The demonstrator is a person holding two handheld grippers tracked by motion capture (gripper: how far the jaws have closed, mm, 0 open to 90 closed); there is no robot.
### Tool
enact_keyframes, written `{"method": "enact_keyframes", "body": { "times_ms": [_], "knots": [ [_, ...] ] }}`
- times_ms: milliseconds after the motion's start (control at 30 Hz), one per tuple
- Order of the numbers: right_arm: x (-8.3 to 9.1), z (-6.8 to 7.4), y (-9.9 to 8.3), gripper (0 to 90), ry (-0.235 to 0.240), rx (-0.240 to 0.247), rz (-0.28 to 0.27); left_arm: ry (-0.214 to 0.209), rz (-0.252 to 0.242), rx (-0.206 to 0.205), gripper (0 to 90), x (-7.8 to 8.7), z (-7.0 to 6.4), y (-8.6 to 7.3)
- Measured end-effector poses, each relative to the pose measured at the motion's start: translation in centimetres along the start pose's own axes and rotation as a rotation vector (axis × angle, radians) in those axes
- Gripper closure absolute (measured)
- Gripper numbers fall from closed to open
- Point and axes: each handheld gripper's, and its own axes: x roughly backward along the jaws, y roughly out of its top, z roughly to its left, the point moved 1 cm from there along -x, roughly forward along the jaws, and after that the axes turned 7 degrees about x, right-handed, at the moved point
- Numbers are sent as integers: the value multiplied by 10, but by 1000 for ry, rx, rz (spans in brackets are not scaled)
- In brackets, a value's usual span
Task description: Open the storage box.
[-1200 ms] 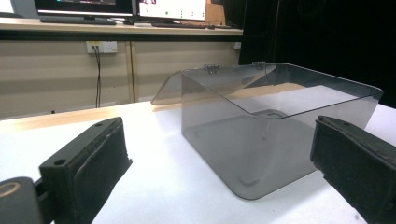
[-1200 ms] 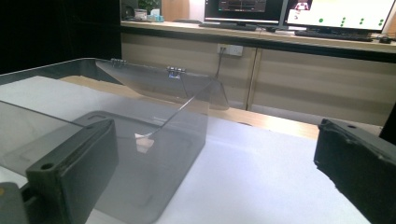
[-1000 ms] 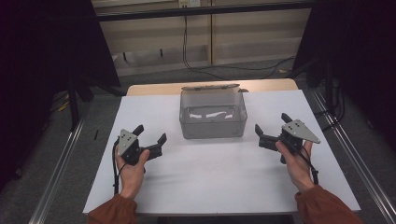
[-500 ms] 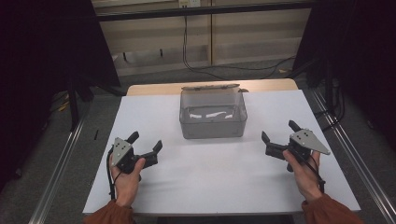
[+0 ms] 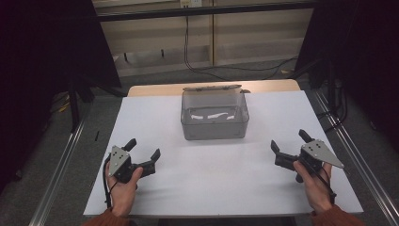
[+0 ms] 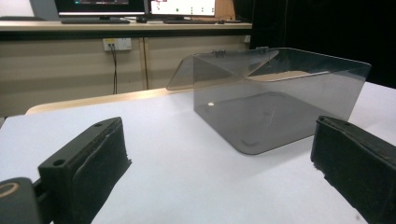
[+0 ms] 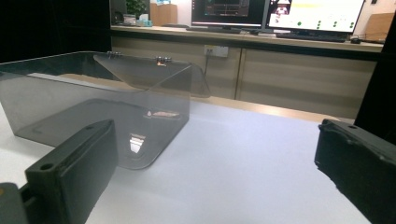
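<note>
A clear smoky plastic box [image 5: 214, 117] with its hinged lid tipped back stands at the middle of the white table [image 5: 216, 179]. It looks empty in the left gripper view [image 6: 275, 107] and the right gripper view [image 7: 93, 107]. My left gripper [image 5: 143, 148] is open near the front left, held in a hand, jaws pointing toward the box. My right gripper [image 5: 289, 141] is open near the front right, also hand-held. Nothing lies between either pair of jaws [image 6: 219, 168] [image 7: 215, 172].
The white table top ends in a wooden edge [image 5: 155, 89] behind the box. Metal rails [image 5: 61, 174] run along both sides on the floor. A counter with monitors [image 7: 280, 14] and a wall socket [image 6: 116, 44] stands beyond the table.
Both hands have drawn back toward the front edge of the table, away from the box. The jaws stay open.
</note>
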Motion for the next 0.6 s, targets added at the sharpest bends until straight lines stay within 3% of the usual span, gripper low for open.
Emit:
{"method": "enact_keyframes", "body": {
  "times_ms": [167, 433, 500, 600],
  "knots": [
    [11, -2, -6, 0, -11, 6, 14, 14, 6, -26, 33, 5, 0, -4],
    [33, -3, -16, 0, -17, -8, 32, 29, 9, -1, 33, 15, -1, -7],
    [40, -3, -18, 0, -21, 1, 23, 34, 15, -24, 33, 17, -2, -8],
    [42, -3, -20, 0, -7, -35, 28, 40, 9, -18, 33, 16, -2, -8]
  ]
}}
